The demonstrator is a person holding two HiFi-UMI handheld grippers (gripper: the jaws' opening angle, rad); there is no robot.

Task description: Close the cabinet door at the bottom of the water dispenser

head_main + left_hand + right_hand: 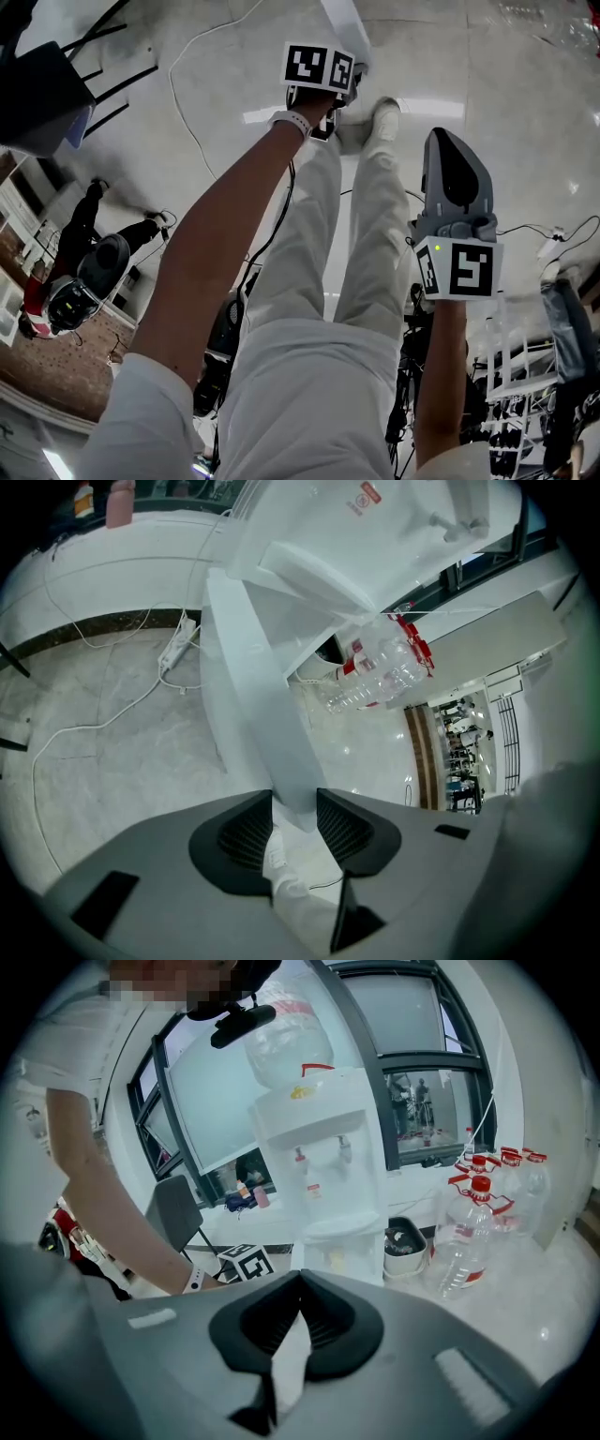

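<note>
The white water dispenser (319,1176) stands ahead in the right gripper view, its bottom cabinet (339,1262) open. Seen from the left gripper view, the white cabinet door (262,696) runs edge-on toward me. My left gripper (294,803) straddles its free edge, jaws wide, and no clear pinch shows. In the head view its marker cube (319,67) sits by the door (345,21), beyond my feet. My right gripper (448,155) hangs by my right leg, away from the dispenser, with its jaws (300,1274) shut on nothing.
Several clear water bottles (473,1222) with red caps stand right of the dispenser, a small white bin (405,1241) between them. A power strip (175,649) and cable lie on the floor left of the door. A chair (178,1213) stands at the left.
</note>
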